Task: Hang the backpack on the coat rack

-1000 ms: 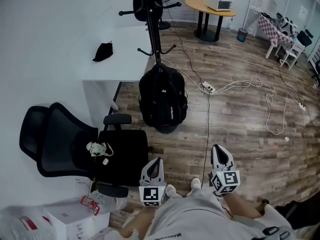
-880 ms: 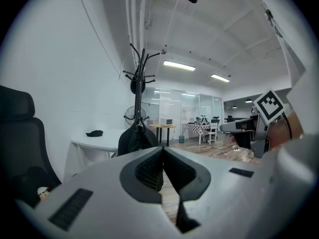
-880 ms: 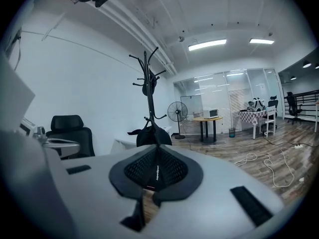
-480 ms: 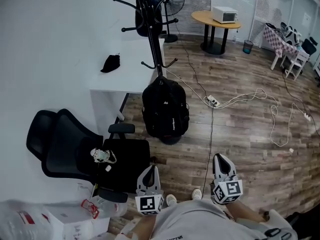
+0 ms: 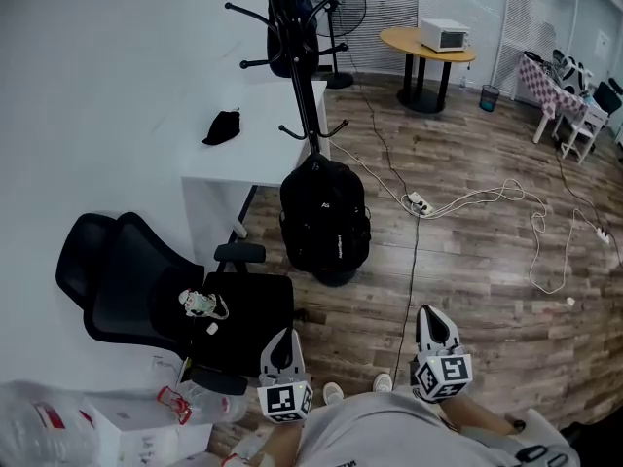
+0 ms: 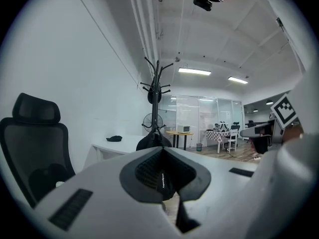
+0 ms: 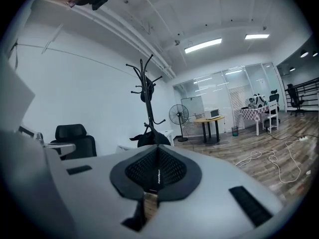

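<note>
A black backpack point(image 5: 325, 219) stands upright on the wood floor at the foot of the black coat rack point(image 5: 300, 61). In the left gripper view the backpack point(image 6: 152, 142) and the coat rack point(image 6: 157, 96) show straight ahead, far off. They appear the same way in the right gripper view: backpack point(image 7: 148, 140), coat rack point(image 7: 146, 97). My left gripper point(image 5: 282, 341) and right gripper point(image 5: 432, 320) are held low near my body, well short of the backpack. Both are shut with nothing in them.
A black office chair point(image 5: 161, 300) stands at the left, beside a white desk point(image 5: 259, 132) with a black cloth point(image 5: 223, 125). Cables and a power strip point(image 5: 421, 203) trail over the floor. A fan point(image 5: 332, 6), a round table point(image 5: 428, 50) and white chairs stand farther back. Boxes and bags point(image 5: 107, 421) lie at my lower left.
The head view has shifted so the backpack, rack and chair sit a little lower and to the right. Both grippers stay shut and empty near my body.
</note>
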Tool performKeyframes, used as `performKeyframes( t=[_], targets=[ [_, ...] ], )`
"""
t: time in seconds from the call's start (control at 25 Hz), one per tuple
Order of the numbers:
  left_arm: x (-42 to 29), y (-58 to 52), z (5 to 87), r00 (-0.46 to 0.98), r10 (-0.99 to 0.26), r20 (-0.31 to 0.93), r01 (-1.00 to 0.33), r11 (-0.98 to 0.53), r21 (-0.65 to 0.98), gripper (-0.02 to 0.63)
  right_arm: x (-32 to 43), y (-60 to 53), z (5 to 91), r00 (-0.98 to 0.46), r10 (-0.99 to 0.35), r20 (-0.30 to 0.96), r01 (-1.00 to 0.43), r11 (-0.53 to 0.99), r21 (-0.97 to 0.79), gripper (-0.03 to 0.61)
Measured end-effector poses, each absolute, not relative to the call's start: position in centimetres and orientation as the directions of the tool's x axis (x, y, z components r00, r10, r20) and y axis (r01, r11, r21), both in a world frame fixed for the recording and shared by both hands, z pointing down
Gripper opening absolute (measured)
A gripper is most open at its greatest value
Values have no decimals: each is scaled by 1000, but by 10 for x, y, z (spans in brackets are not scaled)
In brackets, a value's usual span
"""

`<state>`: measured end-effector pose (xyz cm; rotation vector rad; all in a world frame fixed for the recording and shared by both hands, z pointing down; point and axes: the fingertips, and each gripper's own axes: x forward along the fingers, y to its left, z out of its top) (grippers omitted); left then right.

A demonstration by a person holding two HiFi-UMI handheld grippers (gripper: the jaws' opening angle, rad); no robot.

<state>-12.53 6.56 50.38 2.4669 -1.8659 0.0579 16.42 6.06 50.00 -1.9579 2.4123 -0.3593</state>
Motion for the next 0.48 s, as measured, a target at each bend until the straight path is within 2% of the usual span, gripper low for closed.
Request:
performKeyframes(
  t=[0.48],
  targets=[
    [-114,72,511,292,-953,77,-956,-292,10,9,160,63,508,-240,-959,153,-960,211,-183,14]
  ],
)
